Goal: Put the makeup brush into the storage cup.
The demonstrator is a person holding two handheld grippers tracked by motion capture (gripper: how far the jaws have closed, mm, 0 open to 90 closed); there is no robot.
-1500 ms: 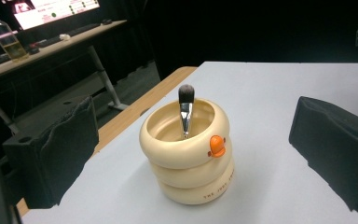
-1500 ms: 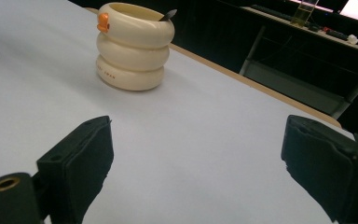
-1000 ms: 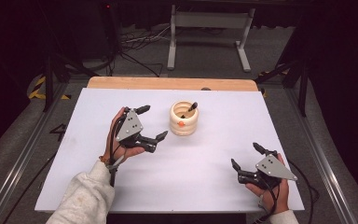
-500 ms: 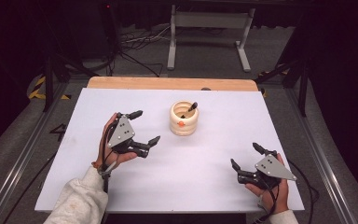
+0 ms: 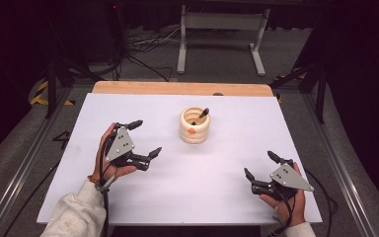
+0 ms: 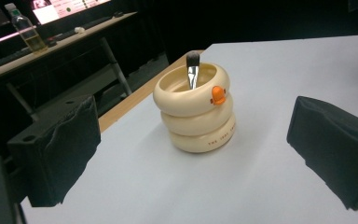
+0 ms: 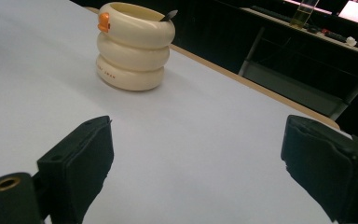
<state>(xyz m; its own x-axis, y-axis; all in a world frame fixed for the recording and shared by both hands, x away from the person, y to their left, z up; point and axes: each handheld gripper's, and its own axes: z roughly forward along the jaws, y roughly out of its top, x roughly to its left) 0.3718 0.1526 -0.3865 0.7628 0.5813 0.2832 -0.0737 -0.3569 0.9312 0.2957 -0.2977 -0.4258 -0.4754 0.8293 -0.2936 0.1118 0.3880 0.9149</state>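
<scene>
While both tools wait empty, the white desk [image 5: 177, 197] lies mostly bare, giving free room on every side of the work. Its far wooden edge sits just behind the cream ringed holder [image 5: 195, 126], which stands upright toward the far middle, probably placed there so either hand can reach it. Left tool [image 5: 145, 138] hovers near the holder's left, jaws spread wide and aimed at it, apparently ready to approach. Right tool [image 5: 259, 165] rests well apart near the desk's near right corner, jaws likewise apart. A small dark brush [image 5: 203, 113] leans inside the holder, its tip poking above the rim.
</scene>
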